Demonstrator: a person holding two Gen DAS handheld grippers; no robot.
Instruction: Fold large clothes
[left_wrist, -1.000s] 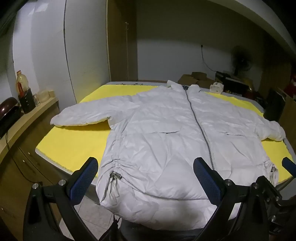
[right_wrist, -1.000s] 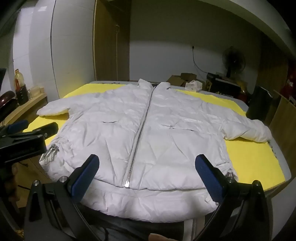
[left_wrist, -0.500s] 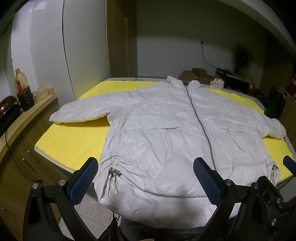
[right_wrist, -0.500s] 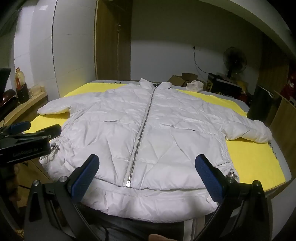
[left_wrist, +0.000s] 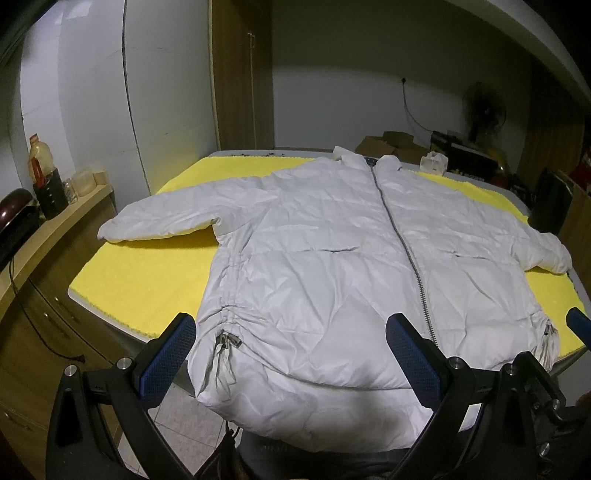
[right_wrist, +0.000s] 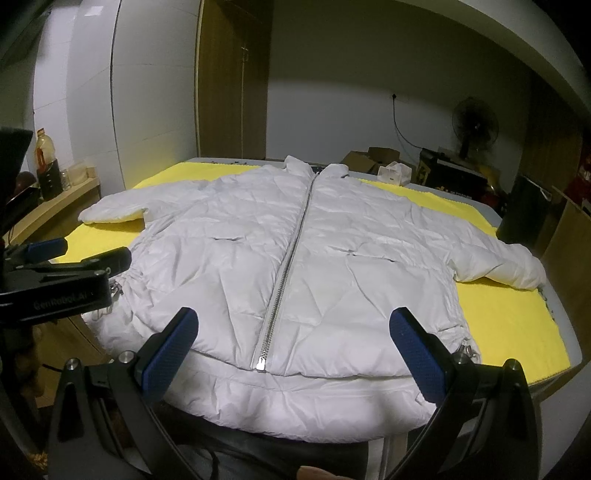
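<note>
A white puffer jacket (left_wrist: 332, 266) (right_wrist: 314, 258) lies front up and zipped on a yellow table cover (left_wrist: 147, 273) (right_wrist: 498, 325), sleeves spread out, hem hanging over the near edge. My left gripper (left_wrist: 290, 354) hovers open above the hem's left half, nothing between its blue pads. Over the hem's middle, near the zipper pull (right_wrist: 260, 364), my right gripper (right_wrist: 293, 345) is also open and empty. The left gripper shows from the side at the left edge of the right wrist view.
A wooden side counter (left_wrist: 51, 236) with a bottle (left_wrist: 37, 162) and jars runs along the left. Cardboard boxes (right_wrist: 369, 158), a fan (right_wrist: 474, 125) and a dark bin (right_wrist: 521, 214) crowd the far right. Tiled floor (left_wrist: 173, 417) shows below the table's near edge.
Both grippers have risen and tilted a little, so the jacket sits slightly lower in each view. Both stay open and the jacket has not moved.
</note>
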